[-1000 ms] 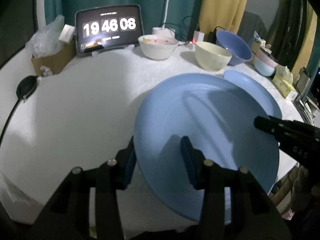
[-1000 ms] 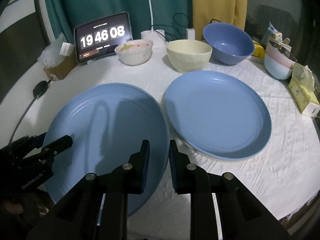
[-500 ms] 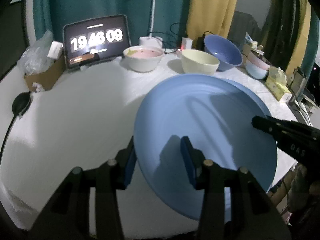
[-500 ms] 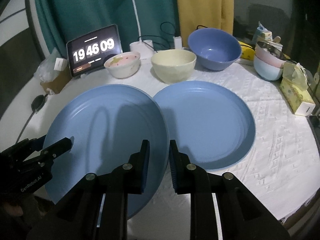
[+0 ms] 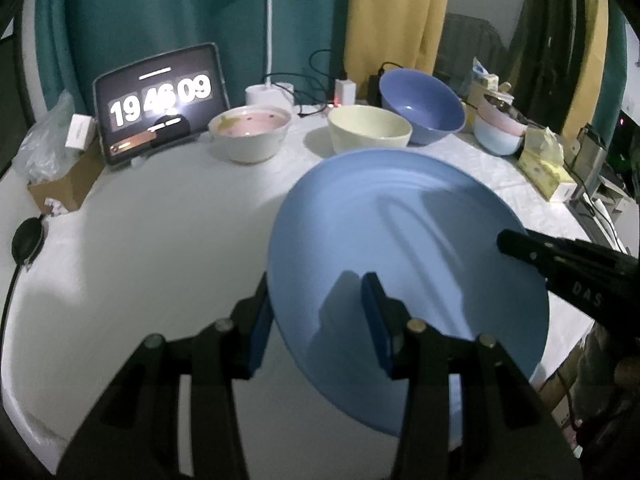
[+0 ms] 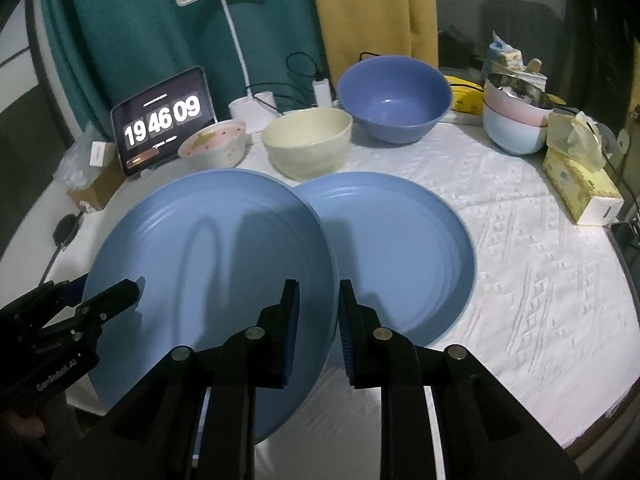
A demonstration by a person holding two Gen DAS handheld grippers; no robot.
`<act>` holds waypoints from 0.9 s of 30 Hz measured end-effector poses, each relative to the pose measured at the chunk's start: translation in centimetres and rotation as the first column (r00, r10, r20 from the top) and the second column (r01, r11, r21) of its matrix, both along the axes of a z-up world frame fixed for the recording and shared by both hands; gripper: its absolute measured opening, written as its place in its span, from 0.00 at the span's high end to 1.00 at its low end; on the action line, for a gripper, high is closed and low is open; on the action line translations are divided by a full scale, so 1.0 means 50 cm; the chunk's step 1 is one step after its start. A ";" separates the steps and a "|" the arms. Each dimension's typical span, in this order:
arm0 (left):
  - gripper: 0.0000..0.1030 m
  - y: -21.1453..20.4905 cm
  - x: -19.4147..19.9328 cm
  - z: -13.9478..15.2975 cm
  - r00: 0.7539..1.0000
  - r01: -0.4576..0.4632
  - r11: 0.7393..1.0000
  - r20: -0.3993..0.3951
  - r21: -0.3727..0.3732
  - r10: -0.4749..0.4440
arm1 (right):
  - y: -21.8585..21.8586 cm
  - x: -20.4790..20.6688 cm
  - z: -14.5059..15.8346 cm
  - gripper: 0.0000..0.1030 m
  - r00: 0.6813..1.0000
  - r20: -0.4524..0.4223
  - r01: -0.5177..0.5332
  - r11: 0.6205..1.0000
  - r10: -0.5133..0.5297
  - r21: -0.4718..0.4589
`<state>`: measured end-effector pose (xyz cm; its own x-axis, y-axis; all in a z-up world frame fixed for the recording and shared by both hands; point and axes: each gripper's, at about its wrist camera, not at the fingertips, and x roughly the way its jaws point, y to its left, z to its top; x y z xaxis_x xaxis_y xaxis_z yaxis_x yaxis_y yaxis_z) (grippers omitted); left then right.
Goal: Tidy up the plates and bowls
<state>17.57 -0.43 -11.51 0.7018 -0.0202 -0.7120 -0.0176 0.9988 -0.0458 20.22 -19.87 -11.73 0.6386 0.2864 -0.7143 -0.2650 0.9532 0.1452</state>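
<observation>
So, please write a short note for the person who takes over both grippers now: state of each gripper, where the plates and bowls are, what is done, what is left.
Left gripper: shut on the lifted blue plate, at its left rim.
Right gripper: shut on the same plate's right rim.
The lifted plate is tilted and overlaps the second blue plate, which lies on the white tablecloth.
At the back: patterned bowl, cream bowl, blue bowl, separate; a pink bowl nested in a pale blue bowl further right.
Done: plate lifted. Left: probably stack it, then nest the bowls.
</observation>
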 end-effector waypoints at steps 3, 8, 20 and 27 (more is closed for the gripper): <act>0.57 -0.015 0.014 0.000 1.000 0.009 1.000 -0.004 0.006 -0.009 | -0.014 0.010 -0.002 0.80 1.000 -0.004 0.009 1.000 -0.009 0.004; 0.57 -0.036 0.036 -0.002 1.000 0.020 1.000 -0.014 0.011 -0.020 | -0.037 0.026 -0.006 0.80 1.000 -0.011 0.022 1.000 -0.022 0.012; 0.57 -0.092 0.091 -0.014 0.997 0.060 0.998 -0.039 0.025 -0.059 | -0.096 0.070 -0.017 0.80 0.998 -0.026 0.065 0.998 -0.064 0.025; 0.57 -0.121 0.125 -0.022 0.996 0.079 0.996 -0.055 0.031 -0.077 | -0.125 0.099 -0.025 0.80 0.996 -0.034 0.083 0.996 -0.082 0.029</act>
<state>23.80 -6.50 -12.63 0.6600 -0.0489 -0.7497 0.0586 0.9982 -0.0136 25.17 -26.12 -12.99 0.6376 0.2557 -0.7267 -0.1806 0.9666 0.1817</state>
